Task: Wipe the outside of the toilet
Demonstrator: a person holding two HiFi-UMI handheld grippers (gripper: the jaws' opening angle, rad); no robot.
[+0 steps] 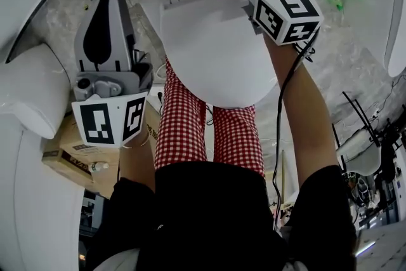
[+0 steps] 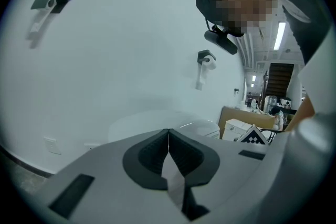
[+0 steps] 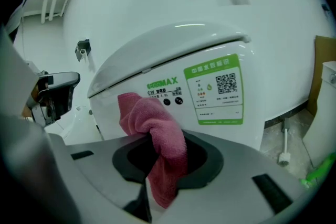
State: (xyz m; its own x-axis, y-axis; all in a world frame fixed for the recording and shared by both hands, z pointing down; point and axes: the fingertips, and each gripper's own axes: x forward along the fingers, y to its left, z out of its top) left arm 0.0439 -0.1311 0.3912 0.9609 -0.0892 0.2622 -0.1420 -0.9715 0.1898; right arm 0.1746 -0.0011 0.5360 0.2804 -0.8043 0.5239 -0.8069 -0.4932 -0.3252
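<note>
White wall and mottled grey floor surround several fixtures. At the left, the left gripper (image 2: 168, 136) hangs idle above a cardboard box (image 1: 66, 158), its jaws pressed together on nothing; a careless swing could knock it into a neighbouring fixture. In the centre stands the toilet (image 1: 209, 54), lid down. To the right, the right gripper (image 3: 157, 152) is clamped on a pink cloth (image 3: 152, 123), bunched at the toilet's body below the lid, near a green label (image 3: 215, 89). Hard rubbing could tug the pinched fold free.
</note>
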